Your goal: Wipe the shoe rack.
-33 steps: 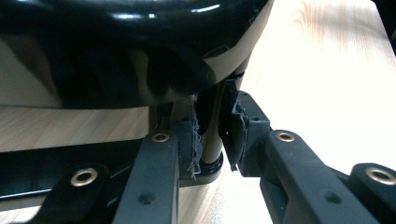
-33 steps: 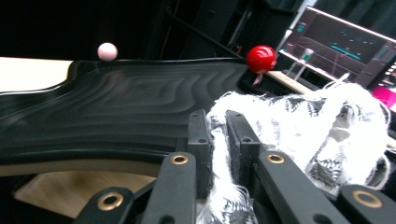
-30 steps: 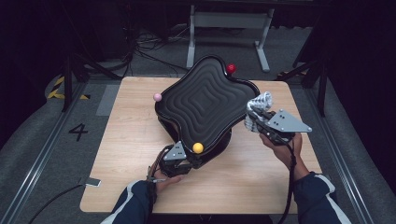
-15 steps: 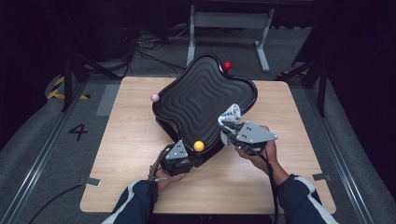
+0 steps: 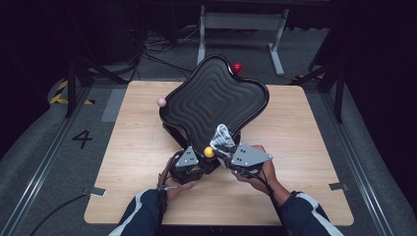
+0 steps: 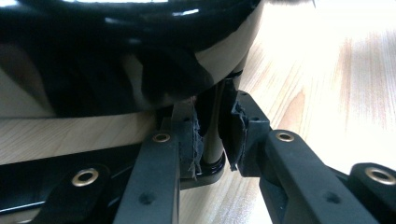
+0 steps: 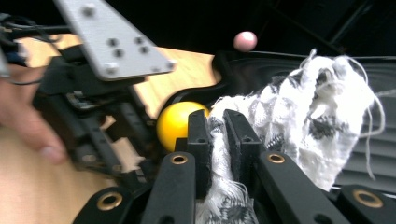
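Observation:
A black ridged tray [image 5: 211, 98] with a wavy rim stands tilted on the wooden table [image 5: 314, 147]. Coloured balls sit at its corners: red [image 5: 237, 67], pink [image 5: 161, 102] and yellow [image 5: 209, 152]. My left gripper [image 5: 200, 166] is under the front corner. In the left gripper view it [image 6: 214, 137] is shut on a thin post [image 6: 211, 126] beneath the tray's glossy underside [image 6: 116, 56]. My right gripper [image 5: 223, 151] is shut on a white, black-patterned cloth [image 5: 222, 136]. In its own view the cloth [image 7: 308, 112] bunches past the jaws [image 7: 217, 135], right beside the yellow ball [image 7: 175, 123].
Bare table lies to the right and left of the tray. The tray's dark base [image 5: 174, 132] shows under its left side. Behind the table a metal stand [image 5: 241, 22] and cables lie on the dark floor. The left gripper's grey plate [image 7: 112, 42] crosses the right gripper view.
My right gripper has carried the cloth leftward and down from the tray's right edge to the front corner by the yellow ball. The left gripper has stayed put.

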### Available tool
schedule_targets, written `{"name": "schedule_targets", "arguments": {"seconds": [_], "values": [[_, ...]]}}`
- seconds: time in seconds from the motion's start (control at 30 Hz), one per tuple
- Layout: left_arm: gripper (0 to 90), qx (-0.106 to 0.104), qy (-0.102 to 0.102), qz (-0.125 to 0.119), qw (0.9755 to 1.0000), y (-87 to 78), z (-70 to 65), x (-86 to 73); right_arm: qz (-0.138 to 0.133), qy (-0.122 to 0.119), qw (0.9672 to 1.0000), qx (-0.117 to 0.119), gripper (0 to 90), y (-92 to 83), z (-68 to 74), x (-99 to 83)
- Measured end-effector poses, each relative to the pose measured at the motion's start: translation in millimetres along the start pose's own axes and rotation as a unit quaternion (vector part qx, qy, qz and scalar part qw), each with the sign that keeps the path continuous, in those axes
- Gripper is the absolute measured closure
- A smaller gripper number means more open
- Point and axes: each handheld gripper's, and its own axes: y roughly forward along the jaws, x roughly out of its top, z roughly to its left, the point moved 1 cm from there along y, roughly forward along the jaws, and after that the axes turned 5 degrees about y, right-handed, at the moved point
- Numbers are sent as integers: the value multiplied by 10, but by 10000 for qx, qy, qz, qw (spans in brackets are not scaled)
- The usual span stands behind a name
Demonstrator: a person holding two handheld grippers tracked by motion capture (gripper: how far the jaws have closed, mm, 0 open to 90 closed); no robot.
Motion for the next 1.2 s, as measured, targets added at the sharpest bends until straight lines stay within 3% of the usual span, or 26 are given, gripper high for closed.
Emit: {"name": "schedule_targets", "arguments": {"seconds": [0.17, 0.33, 0.7, 0.73, 0.97, 1.1, 1.13, 1.2], "values": [[741, 31, -6, -42, 10000, 8, 1, -3, -83, 195, 9998, 13, 819, -19, 4, -50], [741, 98, 3, -34, 9999, 5, 9, -1, -94, 151, 9998, -62, 821, -31, -5, -65], [729, 291, -4, 3, 9996, -23, 62, -9, -21, 470, 9971, -595, 823, -257, -367, -198], [702, 350, -77, 14, 9994, -35, 69, -14, 8, 524, 9961, -706, 823, -325, -435, -241], [609, 435, -9, 175, 9989, -111, 93, -38, 290, 592, 9938, -896, 822, -489, -562, -463], [558, 490, -6, 297, 9984, -159, 88, -56, 509, 671, 9923, -908, 823, -554, -597, -619], [501, 502, -2, 330, 9982, -169, 84, -63, 592, 747, 9915, -886, 823, -611, -618, -700], [455, 532, 76, 535, 9971, -227, 81, -81, 668, 813, 9907, -864, 822, -673, -630, -771]]}}
